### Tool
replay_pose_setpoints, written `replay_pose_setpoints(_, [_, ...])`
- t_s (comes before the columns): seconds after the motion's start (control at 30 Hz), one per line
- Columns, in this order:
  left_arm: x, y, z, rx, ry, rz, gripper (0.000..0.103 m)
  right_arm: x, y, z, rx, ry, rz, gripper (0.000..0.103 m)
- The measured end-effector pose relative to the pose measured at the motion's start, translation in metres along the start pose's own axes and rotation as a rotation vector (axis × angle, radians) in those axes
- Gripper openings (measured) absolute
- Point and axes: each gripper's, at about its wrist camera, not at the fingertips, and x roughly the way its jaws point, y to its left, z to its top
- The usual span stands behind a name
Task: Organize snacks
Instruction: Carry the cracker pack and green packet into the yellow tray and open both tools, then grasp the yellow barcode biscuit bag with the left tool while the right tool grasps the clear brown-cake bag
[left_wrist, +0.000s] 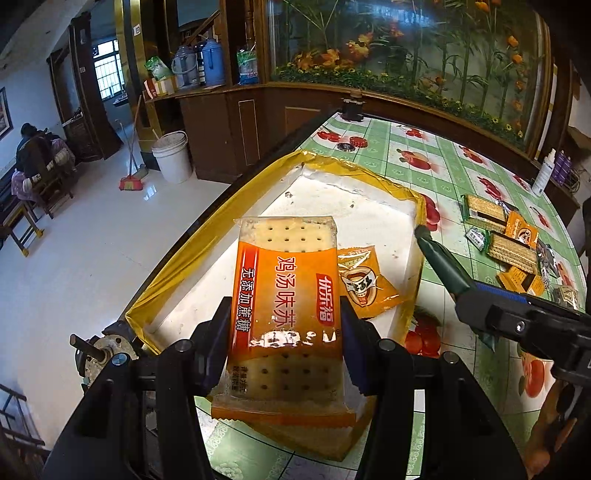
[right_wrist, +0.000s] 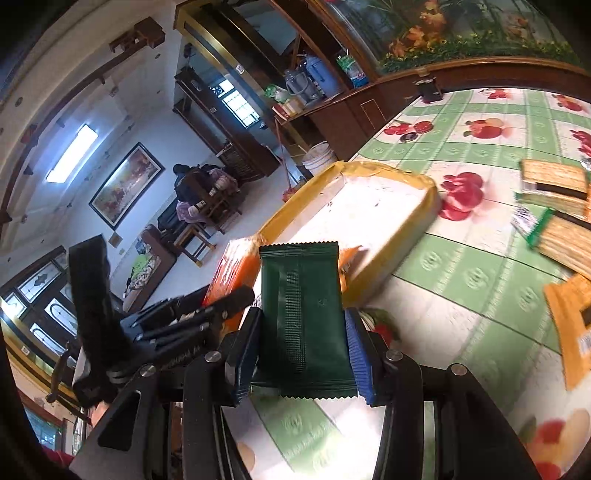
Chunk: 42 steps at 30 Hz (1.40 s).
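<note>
My left gripper is shut on an orange cracker packet and holds it over the near end of a white tray with yellow taped rim. A small orange sachet lies in the tray. My right gripper is shut on a dark green packet, held just before the tray's near rim; the gripper also shows at the right of the left wrist view. The orange packet shows left of the green one.
Several loose snack packets lie in a pile on the fruit-print tablecloth, also at the right in the right wrist view. A white spray bottle stands at the table's far right. The table's edge runs just left of the tray.
</note>
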Motion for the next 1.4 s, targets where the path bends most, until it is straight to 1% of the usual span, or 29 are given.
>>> replay_pose_setpoints(0.2, [0.01,0.014,0.003,-0.022,0.016,0.016,0.052,0.044,0.01,0.027,-0.027,0.035,-0.014,0.045])
replay_pose_setpoints(0.3, [0.015,0.015,0.003,-0.022,0.027,0.015,0.052,0.067,0.012,0.038,-0.048,0.055,-0.045,0.045])
replay_pose_setpoints(0.43, [0.02,0.014,0.003,-0.017,0.036,0.015,0.052,0.088,0.012,0.045,-0.066,0.073,-0.083,0.045])
replay_pose_setpoints(0.57, [0.023,0.014,0.002,-0.012,0.048,0.03,0.054,0.099,0.009,0.044,-0.061,0.098,-0.105,0.048])
replay_pose_setpoints(0.63, [0.021,0.017,0.003,-0.022,0.04,0.041,0.054,0.099,0.007,0.043,-0.051,0.102,-0.104,0.048])
replay_pose_setpoints(0.7, [0.017,0.019,0.004,-0.036,0.029,0.037,0.055,0.094,0.004,0.043,-0.038,0.089,-0.101,0.049])
replay_pose_setpoints(0.77, [0.014,0.021,0.005,-0.045,0.022,0.037,0.06,0.084,0.0,0.043,-0.022,0.069,-0.098,0.049])
replay_pose_setpoints(0.83, [0.01,0.02,0.006,-0.05,0.015,0.035,0.06,0.07,-0.005,0.042,-0.001,0.043,-0.092,0.049])
replay_pose_setpoints(0.9, [0.008,0.018,0.006,-0.053,0.018,0.02,0.06,0.054,-0.009,0.04,0.02,0.018,-0.091,0.055])
replay_pose_setpoints(1.0, [0.004,0.01,0.006,-0.049,0.022,0.005,0.06,0.026,-0.019,0.031,0.052,-0.024,-0.1,0.057])
replay_pose_setpoints(1.07, [0.001,0.002,0.006,-0.045,0.023,-0.01,0.066,0.004,-0.028,0.022,0.073,-0.052,-0.113,0.057])
replay_pose_setpoints(1.13, [-0.004,-0.008,0.005,-0.033,0.022,-0.034,0.067,-0.021,-0.036,0.013,0.096,-0.106,-0.144,0.057])
replay_pose_setpoints(1.27, [-0.011,-0.04,0.001,0.028,0.023,-0.087,0.068,-0.078,-0.057,-0.008,0.134,-0.222,-0.218,0.058])
replay_pose_setpoints(1.33, [-0.012,-0.059,0.0,0.059,0.042,-0.124,0.068,-0.105,-0.072,-0.021,0.152,-0.249,-0.277,0.061])
replay_pose_setpoints(1.4, [-0.011,-0.079,0.0,0.073,0.07,-0.184,0.068,-0.128,-0.087,-0.033,0.171,-0.259,-0.337,0.062])
